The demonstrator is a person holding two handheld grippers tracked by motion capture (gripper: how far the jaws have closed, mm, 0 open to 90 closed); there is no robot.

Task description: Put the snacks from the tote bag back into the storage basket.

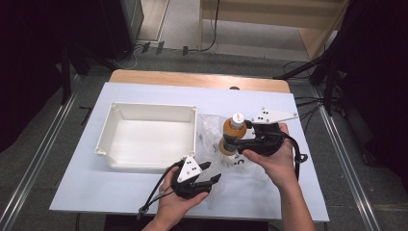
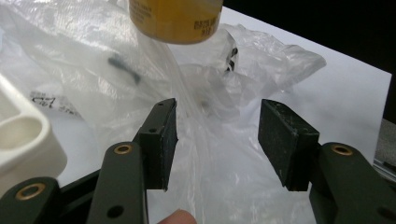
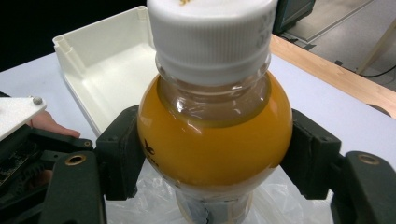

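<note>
**Lifting the Juice Bottle Clear of the Plastic Bag**

Holding the orange juice bottle upright, your right gripper has its jaws clamped on the rounded shoulder just below the white cap. The bottle stands above the clear plastic bag, whose film bunches around its base. Your left gripper sits near the table's front edge with its jaws spread apart and nothing clamped; bag film lies between the pads.

Likely step: freeing the bottle from the bag. Pinch the film with the left jaws and keep it down while you raise the bottle straight up. The shoulder is curved and smooth, so keep the grip level; a tilt could let the bottle slip.

Note the empty white tray just beside the bag on your left; its near wall is the closest obstruction. Open table lies to the right and in front.
</note>
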